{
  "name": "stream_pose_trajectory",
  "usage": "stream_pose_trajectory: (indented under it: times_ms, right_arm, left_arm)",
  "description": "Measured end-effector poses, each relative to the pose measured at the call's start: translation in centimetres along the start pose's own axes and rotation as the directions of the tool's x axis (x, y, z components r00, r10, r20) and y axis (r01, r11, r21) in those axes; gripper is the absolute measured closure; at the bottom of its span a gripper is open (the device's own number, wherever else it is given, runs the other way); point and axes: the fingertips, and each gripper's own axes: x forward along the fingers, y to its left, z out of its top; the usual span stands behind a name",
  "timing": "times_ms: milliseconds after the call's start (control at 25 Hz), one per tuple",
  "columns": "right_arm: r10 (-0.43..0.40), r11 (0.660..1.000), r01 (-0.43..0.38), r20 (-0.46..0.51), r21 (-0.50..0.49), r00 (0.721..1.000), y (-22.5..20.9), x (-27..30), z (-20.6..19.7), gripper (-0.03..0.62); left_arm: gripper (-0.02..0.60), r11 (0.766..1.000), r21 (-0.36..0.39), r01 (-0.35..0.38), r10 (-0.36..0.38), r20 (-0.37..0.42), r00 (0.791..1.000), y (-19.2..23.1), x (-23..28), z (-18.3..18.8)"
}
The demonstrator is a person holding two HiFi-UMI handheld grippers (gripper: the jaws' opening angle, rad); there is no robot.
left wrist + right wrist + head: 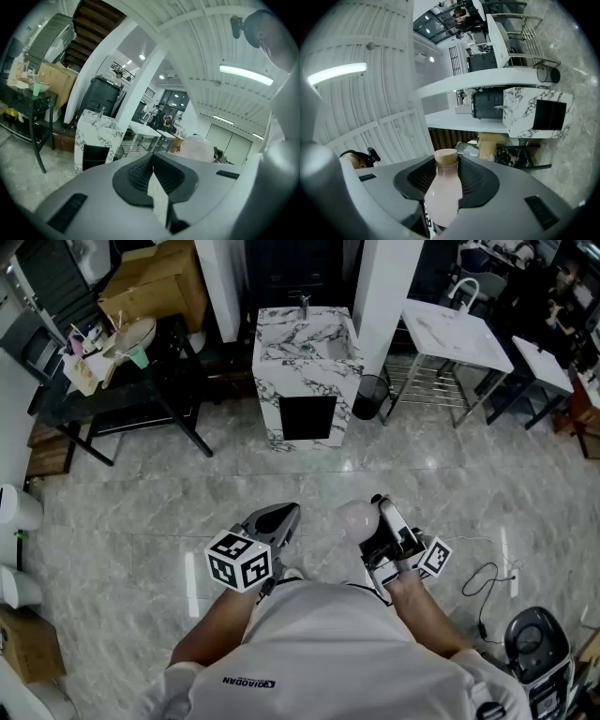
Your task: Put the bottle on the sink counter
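Midway through the carry, the right hand-held gripper (377, 514) clamps the pale pink bottle (442, 192) over the floor, well apart from the marble sink counter (272, 332). The left hand-held gripper (281, 517) is closed and empty. The next move is probably to walk up and set the bottle on that tabletop.

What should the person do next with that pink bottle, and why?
Probably step forward toward the marble sink counter without loosening the grip. The right gripper has its fingers closed on the pink bottle, so the bottle is already carried. The counter stands across a stretch of floor, likely too far away to set the bottle down from here.
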Motion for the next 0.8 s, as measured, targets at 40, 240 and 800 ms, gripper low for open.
stream_pose_trajectory:
  times_ms: [40,240,800]
  right_arm:
    - [0.0,1.0,0.0,-0.002,0.001,1.0,0.0,0.0,-0.1,0.424]
    - [-0.004,1.0,0.004,-0.004,0.002,1.0,0.1,0.1,-0.4,0.424]
    - [0.026,1.0,-0.026,0.04,-0.006,0.999,0.2,0.8,-1.0,0.422]
  left_arm:
    - [0.566,1.0,0.0,-0.002,0.002,0.0,1.0,0.1,-0.1,-0.1]
    - [0.566,1.0,0.0,0.001,-0.001,0.0,1.0,0.1,-0.3,0.0]
    - [0.566,0.999,0.005,0.032,-0.032,-0.013,0.999,1.0,-0.9,0.0]
